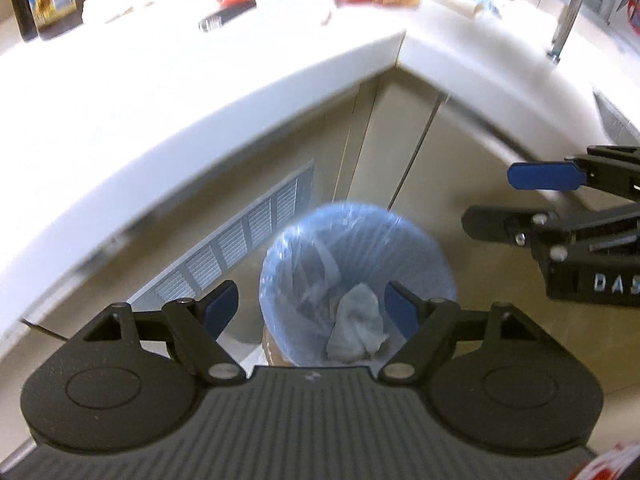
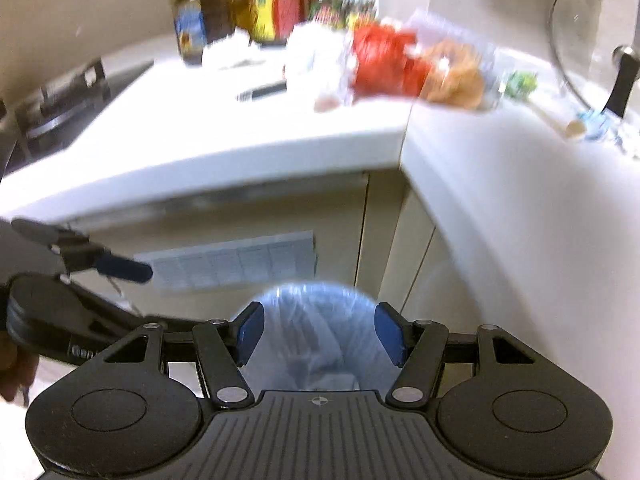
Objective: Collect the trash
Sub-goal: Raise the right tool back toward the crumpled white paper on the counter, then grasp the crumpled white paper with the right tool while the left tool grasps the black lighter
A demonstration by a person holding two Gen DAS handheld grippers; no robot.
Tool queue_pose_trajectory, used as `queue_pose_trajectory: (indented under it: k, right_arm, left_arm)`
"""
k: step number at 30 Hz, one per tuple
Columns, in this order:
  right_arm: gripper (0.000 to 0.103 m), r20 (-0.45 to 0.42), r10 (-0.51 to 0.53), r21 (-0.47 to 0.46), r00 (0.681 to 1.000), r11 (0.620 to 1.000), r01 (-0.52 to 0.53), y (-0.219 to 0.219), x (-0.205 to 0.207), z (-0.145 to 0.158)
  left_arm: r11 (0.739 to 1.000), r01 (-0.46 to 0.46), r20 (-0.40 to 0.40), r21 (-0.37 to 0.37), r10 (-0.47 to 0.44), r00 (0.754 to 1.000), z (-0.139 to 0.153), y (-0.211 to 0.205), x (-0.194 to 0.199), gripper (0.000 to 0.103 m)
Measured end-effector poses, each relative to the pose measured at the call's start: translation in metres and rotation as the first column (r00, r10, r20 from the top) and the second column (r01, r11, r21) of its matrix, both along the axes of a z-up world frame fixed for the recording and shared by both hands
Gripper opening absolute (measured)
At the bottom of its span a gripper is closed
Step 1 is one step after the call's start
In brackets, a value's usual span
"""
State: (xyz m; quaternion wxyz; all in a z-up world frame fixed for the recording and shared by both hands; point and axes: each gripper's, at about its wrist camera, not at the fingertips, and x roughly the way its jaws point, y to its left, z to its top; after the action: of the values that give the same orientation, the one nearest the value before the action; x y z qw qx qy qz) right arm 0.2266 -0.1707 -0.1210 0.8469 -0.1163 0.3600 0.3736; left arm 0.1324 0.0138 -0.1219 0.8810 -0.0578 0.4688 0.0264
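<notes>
A round bin lined with a blue plastic bag (image 1: 356,236) stands on the floor in the counter's inner corner. A crumpled white tissue (image 1: 358,330) lies inside it. My left gripper (image 1: 312,308) hangs open and empty right above the bin. My right gripper (image 2: 318,330) is open and empty above the same bin (image 2: 316,304). The right gripper also shows in the left wrist view (image 1: 508,198), to the right of the bin. The left gripper shows at the left of the right wrist view (image 2: 80,248). Red and orange wrappers (image 2: 404,66) lie blurred on the countertop.
A white L-shaped countertop (image 2: 280,136) carries bottles (image 2: 224,12), a dark pen-like item (image 2: 262,91) and white paper (image 2: 228,50). A stove (image 2: 60,100) sits at the left, a glass lid (image 2: 580,32) at the right. A vent grille (image 1: 240,240) sits in the cabinet beside the bin.
</notes>
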Motion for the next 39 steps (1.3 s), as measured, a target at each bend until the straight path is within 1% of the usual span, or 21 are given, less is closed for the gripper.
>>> queue_pose_trajectory:
  k: [3, 6, 9, 16, 20, 24, 27, 31, 33, 36, 39]
  right_arm:
    - [0.061, 0.018, -0.027, 0.042, 0.999, 0.999, 0.027, -0.003, 0.003, 0.019]
    - [0.061, 0.039, -0.044, 0.066, 0.998, 0.997, 0.041, -0.003, 0.007, 0.031]
    - [0.061, 0.067, -0.049, 0.084, 0.997, 0.996, 0.043, -0.007, 0.011, 0.043]
    - [0.061, 0.093, -0.060, 0.148, 0.994, 0.988, 0.046, -0.008, 0.033, 0.065]
    - [0.061, 0.097, -0.042, 0.180, 0.994, 0.983, 0.024, -0.005, 0.050, 0.073]
    - [0.061, 0.098, 0.007, 0.196, 0.995, 0.980, -0.026, 0.007, 0.070, 0.075]
    - [0.061, 0.095, 0.049, 0.206, 0.994, 0.976, -0.068, 0.019, 0.083, 0.073]
    - [0.061, 0.110, 0.101, 0.205, 0.989, 0.971, -0.122, 0.040, 0.098, 0.069]
    - [0.061, 0.111, 0.107, 0.206, 0.988, 0.970, -0.128, 0.049, 0.106, 0.069]
    - [0.061, 0.123, 0.103, 0.203, 0.987, 0.971, -0.127, 0.064, 0.117, 0.068]
    - [0.061, 0.113, 0.085, 0.183, 0.990, 0.978, -0.105, 0.083, 0.127, 0.063]
  left_arm:
    - [1.000, -0.001, 0.042, 0.003, 0.001, 0.999, 0.018, 0.000, -0.001, 0.078]
    - [1.000, -0.011, 0.084, 0.003, 0.010, 0.996, 0.036, 0.003, 0.001, 0.082]
    - [0.999, -0.031, 0.123, 0.007, 0.030, 0.992, 0.051, 0.005, 0.006, 0.082]
    - [0.995, -0.084, 0.188, 0.046, 0.074, 0.979, 0.077, 0.016, 0.025, 0.083]
    - [0.990, -0.118, 0.212, 0.080, 0.099, 0.972, 0.089, 0.023, 0.036, 0.083]
    - [0.978, -0.164, 0.226, 0.127, 0.132, 0.965, 0.094, 0.030, 0.045, 0.083]
    - [0.969, -0.203, 0.233, 0.142, 0.166, 0.958, 0.095, 0.038, 0.048, 0.083]
    - [0.959, -0.230, 0.244, 0.168, 0.186, 0.952, 0.096, 0.046, 0.051, 0.083]
    - [0.959, -0.223, 0.240, 0.175, 0.178, 0.954, 0.096, 0.052, 0.057, 0.083]
    - [0.964, -0.187, 0.236, 0.190, 0.141, 0.962, 0.092, 0.061, 0.069, 0.083]
    - [0.975, -0.156, 0.226, 0.158, 0.118, 0.967, 0.090, 0.074, 0.080, 0.083]
